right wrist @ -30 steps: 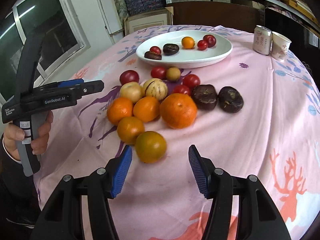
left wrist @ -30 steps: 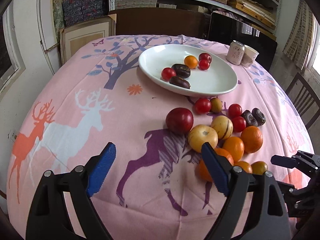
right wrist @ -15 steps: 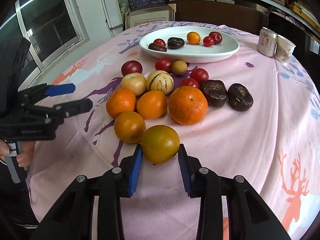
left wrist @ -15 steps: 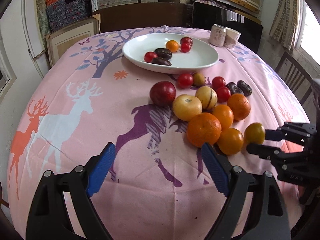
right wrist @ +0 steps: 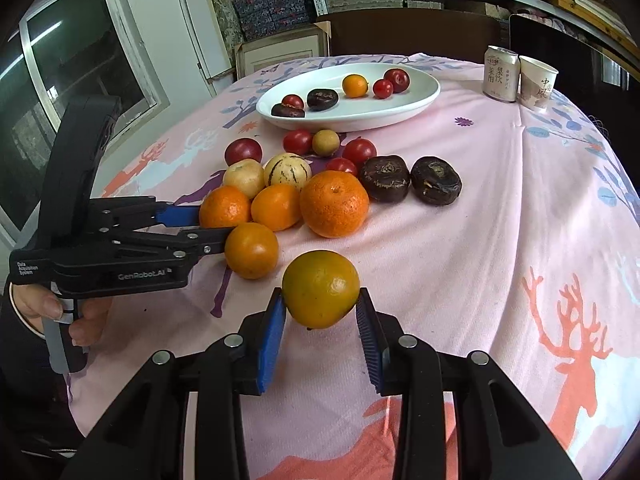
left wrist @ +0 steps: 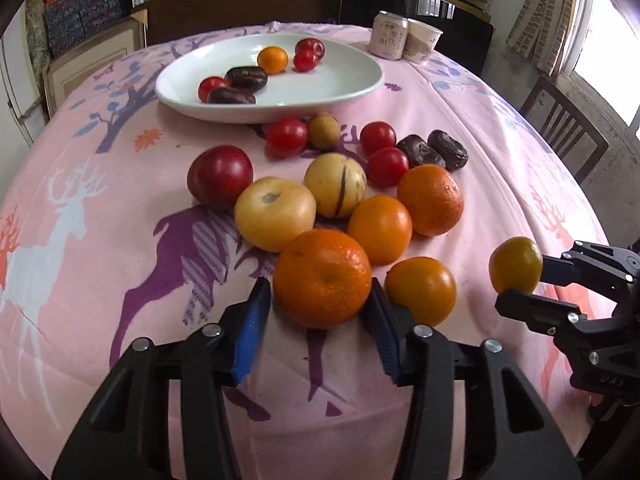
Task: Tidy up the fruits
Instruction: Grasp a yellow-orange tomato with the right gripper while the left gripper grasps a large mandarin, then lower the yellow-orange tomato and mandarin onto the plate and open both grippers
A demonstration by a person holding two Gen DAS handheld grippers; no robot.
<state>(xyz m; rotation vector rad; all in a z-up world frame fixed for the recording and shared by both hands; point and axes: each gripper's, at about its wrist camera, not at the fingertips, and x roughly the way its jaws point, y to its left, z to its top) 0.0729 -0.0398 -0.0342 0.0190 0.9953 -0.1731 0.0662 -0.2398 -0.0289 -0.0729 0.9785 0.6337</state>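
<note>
On the counter's [left wrist: 120,208] near edge, the left gripper [left wrist: 320,304] is closing its jaws around a big orange [left wrist: 322,278], pads about touching. The right gripper [right wrist: 320,312] clenches a greenish orange [right wrist: 320,294] aloft. Squeezing may nudge the neighbouring small orange [left wrist: 421,291], which could roll off; the round held fruit may slip.

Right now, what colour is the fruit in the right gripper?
Greenish-yellow shading to orange: the citrus fruit in the right gripper, clearest in the right wrist view.
</note>
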